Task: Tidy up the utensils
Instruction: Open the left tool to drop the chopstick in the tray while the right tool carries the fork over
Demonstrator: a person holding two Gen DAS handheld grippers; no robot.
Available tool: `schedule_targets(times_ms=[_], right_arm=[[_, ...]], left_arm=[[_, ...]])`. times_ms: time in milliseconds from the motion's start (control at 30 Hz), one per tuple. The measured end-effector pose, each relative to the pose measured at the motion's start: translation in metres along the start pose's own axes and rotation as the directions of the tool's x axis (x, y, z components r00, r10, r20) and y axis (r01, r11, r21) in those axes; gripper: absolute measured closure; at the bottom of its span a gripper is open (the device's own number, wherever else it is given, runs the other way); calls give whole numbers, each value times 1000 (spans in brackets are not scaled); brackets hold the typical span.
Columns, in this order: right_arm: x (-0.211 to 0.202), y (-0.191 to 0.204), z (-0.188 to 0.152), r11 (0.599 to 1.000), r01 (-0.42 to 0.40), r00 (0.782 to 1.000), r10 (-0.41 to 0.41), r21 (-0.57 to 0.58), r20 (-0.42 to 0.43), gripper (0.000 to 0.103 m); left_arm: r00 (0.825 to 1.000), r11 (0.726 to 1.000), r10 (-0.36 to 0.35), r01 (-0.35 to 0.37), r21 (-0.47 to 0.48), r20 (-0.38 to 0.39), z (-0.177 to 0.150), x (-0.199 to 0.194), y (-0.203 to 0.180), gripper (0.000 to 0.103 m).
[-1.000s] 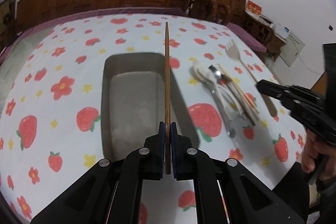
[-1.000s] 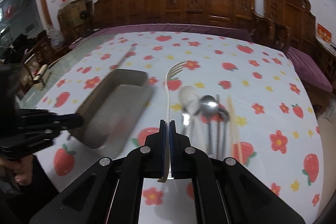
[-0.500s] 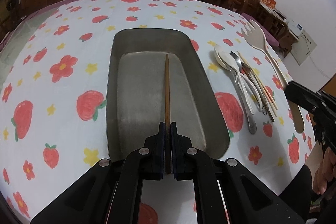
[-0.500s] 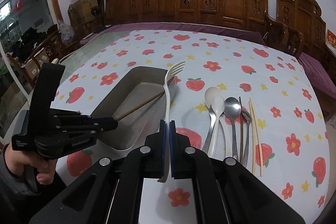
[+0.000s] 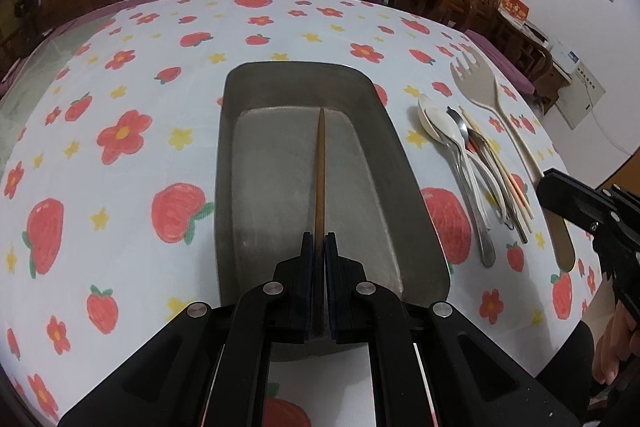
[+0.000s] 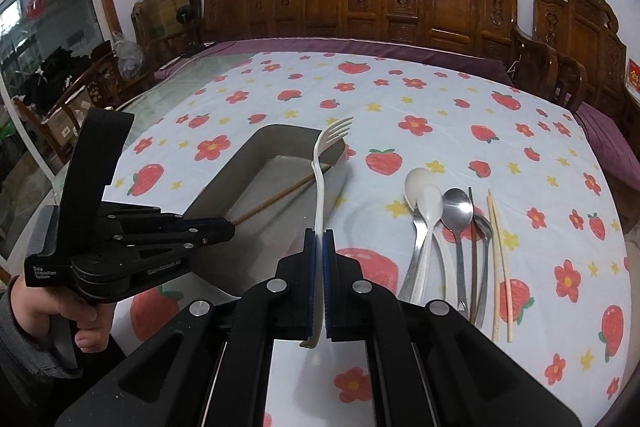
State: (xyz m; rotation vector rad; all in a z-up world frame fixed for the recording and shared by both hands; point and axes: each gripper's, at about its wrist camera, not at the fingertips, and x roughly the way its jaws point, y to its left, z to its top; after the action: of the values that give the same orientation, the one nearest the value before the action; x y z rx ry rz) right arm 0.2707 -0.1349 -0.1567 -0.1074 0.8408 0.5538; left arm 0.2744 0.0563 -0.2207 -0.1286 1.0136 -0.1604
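Wooden and thin, a chopstick (image 5: 319, 171) is clamped in the left gripper (image 5: 319, 247) and points into the grey tray (image 5: 394, 163) on the strawberry tablecloth (image 5: 120, 187), while from the right wrist the right gripper (image 6: 319, 239) clamps a white fork (image 6: 320, 183) over the tray's edge, beside the remaining utensils (image 6: 452, 227).

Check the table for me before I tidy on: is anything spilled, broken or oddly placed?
Nothing stands out. The grey tray sits flat on the tablecloth, and the spoons and chopsticks lie side by side beside it, with no spill or damage showing.
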Motion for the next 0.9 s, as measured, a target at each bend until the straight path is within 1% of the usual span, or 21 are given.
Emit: schedule_targets(times_ms=[200, 267, 367, 400, 467, 533, 567, 633, 700, 733, 900], right_arm=[[7, 10, 3, 1000, -12, 1000, 12, -6, -7, 99], [9, 13, 4, 1000, -17, 1000, 17, -7, -9, 99], [15, 19, 6, 1000, -30, 999, 30, -5, -15, 99], [17, 20, 6, 999, -33, 999, 33, -6, -18, 99], [24, 26, 6, 999, -42, 999, 42, -7, -28, 99], [33, 31, 6, 999, -52, 998, 52, -4, -40, 99], [36, 33, 6, 998, -56, 997, 56, -2, -45, 99], [43, 36, 6, 998, -63, 996, 63, 3, -55, 99], [53, 41, 8, 997, -73, 995, 74, 9, -67, 99], [56, 42, 9, 997, -75, 995, 76, 10, -70, 99], [79, 53, 10, 997, -80, 991, 80, -3, -109, 99]], left_arm=[[1000, 1000, -6, 7, -15, 23, 5, -9, 7, 97], [999, 1000, 3, -3, -13, 40, 6, -16, 8, 91], [997, 1000, 20, -20, -9, 75, 8, -30, 13, 85], [995, 999, 32, -31, -7, 91, 8, -36, 15, 84], [993, 999, 48, -48, -4, 111, 9, -44, 19, 77], [989, 998, 66, -66, -6, 134, 11, -54, 25, 73], [988, 998, 69, -68, -9, 140, 11, -57, 28, 73], [983, 995, 102, -101, -11, 154, 13, -63, 34, 73], [978, 992, 124, -124, -9, 168, 14, -68, 39, 67], [976, 992, 126, -126, -12, 175, 14, -71, 42, 60], [972, 992, 127, -125, -18, 197, 14, -83, 51, 58]])
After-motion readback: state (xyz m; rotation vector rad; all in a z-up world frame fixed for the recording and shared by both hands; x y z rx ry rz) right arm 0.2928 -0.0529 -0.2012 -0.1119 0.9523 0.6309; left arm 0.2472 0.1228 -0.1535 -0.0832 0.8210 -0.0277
